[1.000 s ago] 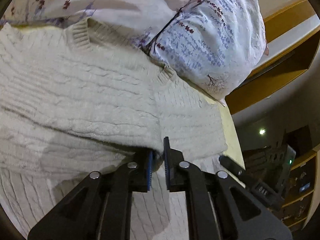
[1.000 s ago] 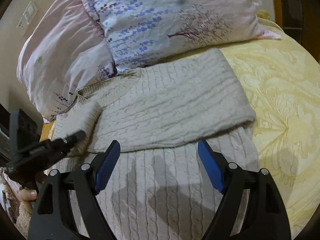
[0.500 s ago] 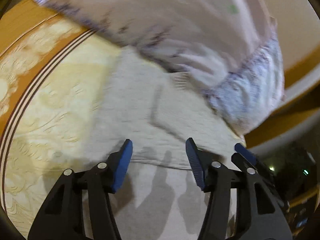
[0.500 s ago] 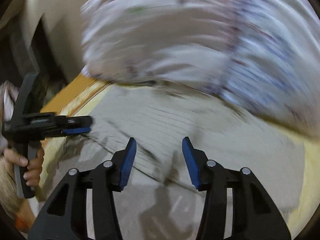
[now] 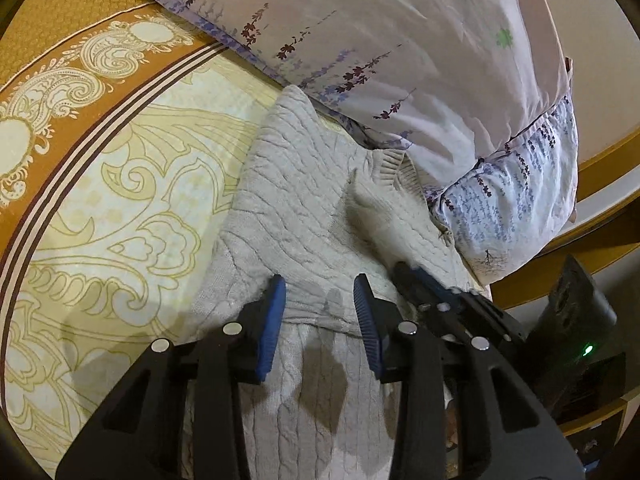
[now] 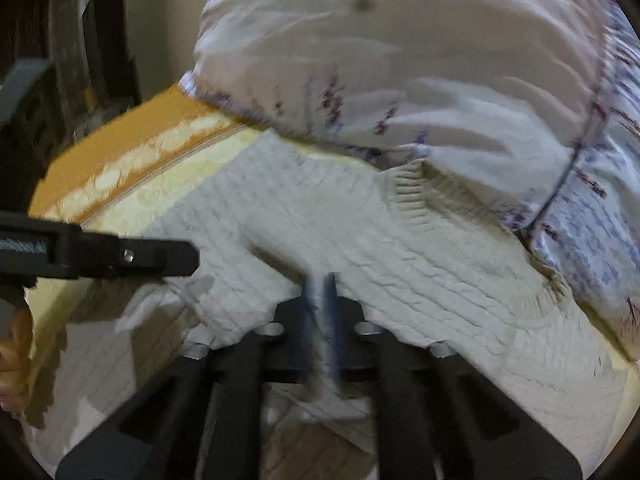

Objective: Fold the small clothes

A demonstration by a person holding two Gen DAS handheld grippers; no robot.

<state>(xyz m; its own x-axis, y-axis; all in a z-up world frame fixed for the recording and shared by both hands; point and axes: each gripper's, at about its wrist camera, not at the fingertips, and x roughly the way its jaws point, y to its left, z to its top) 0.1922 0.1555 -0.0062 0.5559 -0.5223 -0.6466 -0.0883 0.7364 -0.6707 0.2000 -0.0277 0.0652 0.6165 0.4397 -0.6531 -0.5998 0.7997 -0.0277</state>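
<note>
A cream cable-knit sweater (image 5: 304, 208) lies on the bed, its sleeves folded across the body and its collar against the pillow. My left gripper (image 5: 320, 308) hovers over the folded sleeve's lower edge. Its jaws are closing, with that edge between the blue pads (image 5: 276, 316), which do not press on it. In the right wrist view the sweater (image 6: 400, 256) bunches toward my right gripper (image 6: 320, 292), whose pads are shut on a pinch of the knit. The right gripper (image 5: 414, 276) also shows on the sweater's right part in the left wrist view, and the left gripper (image 6: 188, 258) shows side-on in the right wrist view.
A floral pillow (image 5: 400, 60) presses against the sweater's collar end. The yellow patterned bedspread (image 5: 120, 200) with an orange border (image 5: 60, 40) stretches to the left. Dark furniture with a green light (image 5: 586, 348) stands past the bed's right edge. A person's hand (image 6: 16, 340) holds the left gripper.
My left gripper went from shut to open and swung left along the folded sleeve, then narrowed a little. My right gripper swung across the sweater and its jaws closed from wide open to shut.
</note>
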